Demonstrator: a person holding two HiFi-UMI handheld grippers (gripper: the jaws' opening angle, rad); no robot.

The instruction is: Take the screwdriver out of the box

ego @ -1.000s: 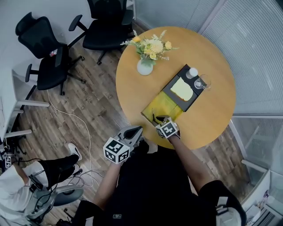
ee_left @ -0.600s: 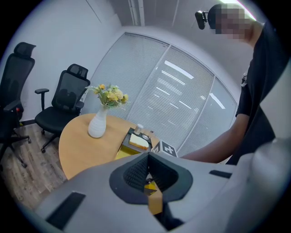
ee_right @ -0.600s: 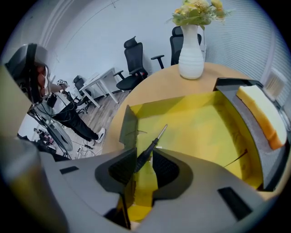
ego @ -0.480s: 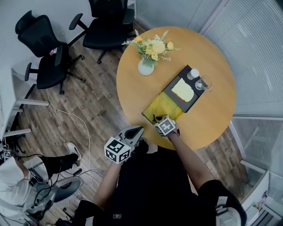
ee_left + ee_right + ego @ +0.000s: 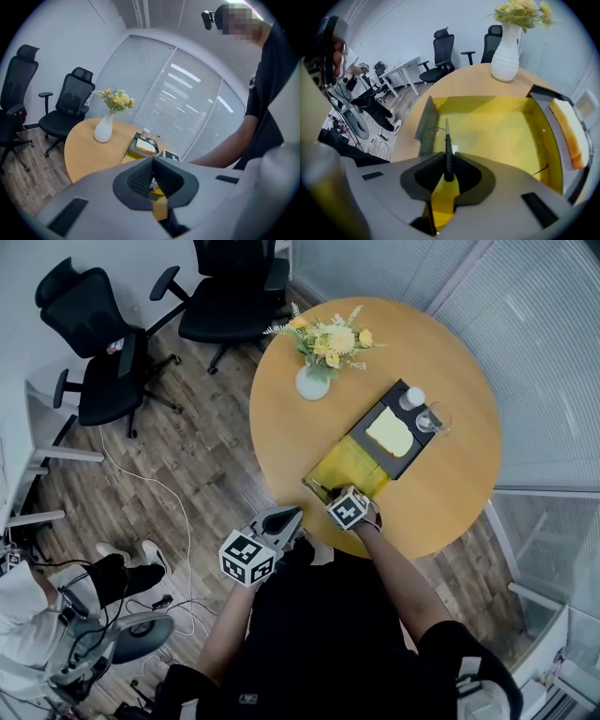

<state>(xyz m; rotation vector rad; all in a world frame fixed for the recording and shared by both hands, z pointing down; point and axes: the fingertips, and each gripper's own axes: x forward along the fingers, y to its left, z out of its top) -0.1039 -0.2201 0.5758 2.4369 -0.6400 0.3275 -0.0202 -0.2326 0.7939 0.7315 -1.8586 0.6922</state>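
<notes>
- Head view:
  - The yellow box [image 5: 354, 463] stands open on the round table [image 5: 450, 493], and its near corner is close to the table's near rim.
  - Bare tabletop is free on both sides of the box.
  - A black tray [image 5: 405, 439] adjoins the box's far end. A flower vase [image 5: 312, 381] stands well beyond the box.
  - The right gripper [image 5: 328, 494] points steeply down into the box's near corner. The screwdriver [image 5: 319, 488] shows there only as a thin dark line.
  - The left gripper [image 5: 294, 514] is held off the table, outside the rim and near the box's near corner.
  - Two office chairs [image 5: 103, 362] are well clear of the box, over open floor.
- Left gripper view:
  - The left gripper [image 5: 153, 161] has its pads pressed together at the tips, with nothing between them.
  - Beyond the tips are the box [image 5: 133, 157] and the right gripper's marker cube [image 5: 169, 154].
  - The screwdriver is not visible in this view.
- Right gripper view:
  - The right gripper [image 5: 448, 155] has just been closing and now pinches the black handle of the screwdriver [image 5: 447, 140].
  - The metal shaft runs forward inside the box [image 5: 497, 126], close along its left wall [image 5: 425, 126].
  - Whether the tip touches the box floor cannot be told.
  - Wide yellow floor is free to the shaft's right.
  - Only this view shows the grip itself.
</notes>
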